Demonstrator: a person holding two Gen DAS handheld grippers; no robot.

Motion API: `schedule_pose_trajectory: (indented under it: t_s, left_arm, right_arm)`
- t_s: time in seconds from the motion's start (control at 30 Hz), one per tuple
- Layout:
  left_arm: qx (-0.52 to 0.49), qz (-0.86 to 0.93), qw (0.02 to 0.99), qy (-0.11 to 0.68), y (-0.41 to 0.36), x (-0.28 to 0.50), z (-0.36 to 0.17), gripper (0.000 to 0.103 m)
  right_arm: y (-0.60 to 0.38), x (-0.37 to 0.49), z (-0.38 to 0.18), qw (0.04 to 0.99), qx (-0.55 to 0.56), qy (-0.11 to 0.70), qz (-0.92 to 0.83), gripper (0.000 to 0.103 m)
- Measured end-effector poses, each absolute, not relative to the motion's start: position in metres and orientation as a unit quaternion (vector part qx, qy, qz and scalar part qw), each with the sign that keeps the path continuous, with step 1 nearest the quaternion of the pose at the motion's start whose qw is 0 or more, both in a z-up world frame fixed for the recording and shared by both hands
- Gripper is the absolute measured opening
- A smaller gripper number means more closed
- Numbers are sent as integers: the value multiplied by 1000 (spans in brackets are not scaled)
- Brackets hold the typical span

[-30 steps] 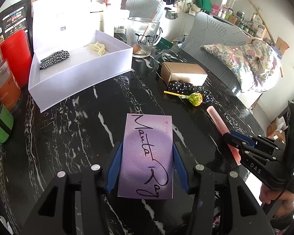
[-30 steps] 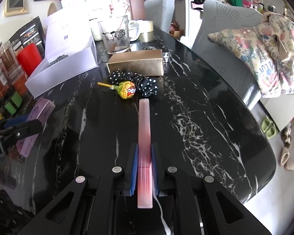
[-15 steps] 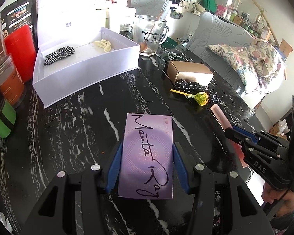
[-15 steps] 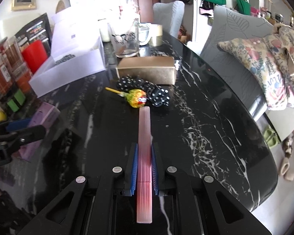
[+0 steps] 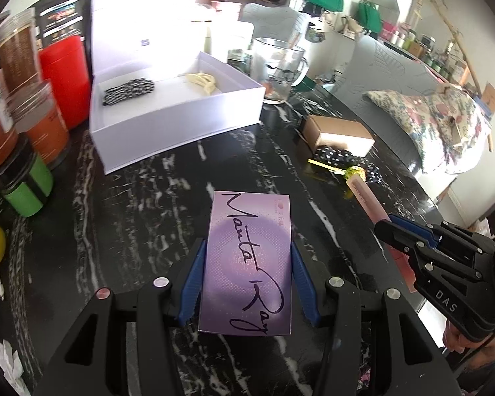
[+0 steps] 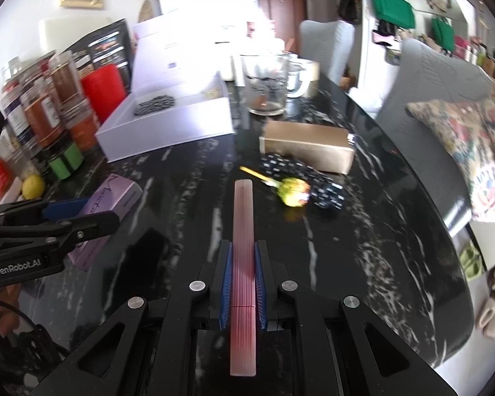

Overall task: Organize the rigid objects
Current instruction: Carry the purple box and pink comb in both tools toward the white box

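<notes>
Both wrist views angled down, sharing table (image 5: 141, 217).

Red canister (image 5: 64, 79) and spice jars (image 6: 41, 112) stand at the marble table's (image 6: 362, 231) edge; floral pillow (image 5: 435, 125) lies on grey chair (image 6: 435, 89)

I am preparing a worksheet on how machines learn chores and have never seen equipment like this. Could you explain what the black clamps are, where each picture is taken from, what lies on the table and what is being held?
No robot here: a person holds a two-finger clamp in each hand, each with a wide-angle camera looking along its fingers. One picture comes from the left clamp, the other from the right.

The left gripper is closed on a purple box with handwriting. The right gripper is closed on a long pink bar.

On the black marble table lie an open white box holding a checked fabric item and a cream clip, a glass mug, a gold carton, a polka-dot fabric item, a lollipop, and jars at the left edge.
</notes>
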State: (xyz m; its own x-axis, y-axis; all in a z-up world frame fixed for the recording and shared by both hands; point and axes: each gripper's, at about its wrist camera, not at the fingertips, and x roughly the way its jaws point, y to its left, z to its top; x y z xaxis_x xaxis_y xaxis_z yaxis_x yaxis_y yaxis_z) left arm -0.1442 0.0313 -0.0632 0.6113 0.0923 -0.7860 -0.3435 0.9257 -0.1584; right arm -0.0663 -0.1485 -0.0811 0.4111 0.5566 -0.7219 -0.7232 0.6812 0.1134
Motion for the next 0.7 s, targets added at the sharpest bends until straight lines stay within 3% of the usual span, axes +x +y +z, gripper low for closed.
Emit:
schedule_pose_trajectory:
  t_s: [0.7]
  left_arm:
    - [-150,175,888,397,70,-144,-37,50]
  right_arm:
    - [-86,-71,-54,796,-147,343,476,13]
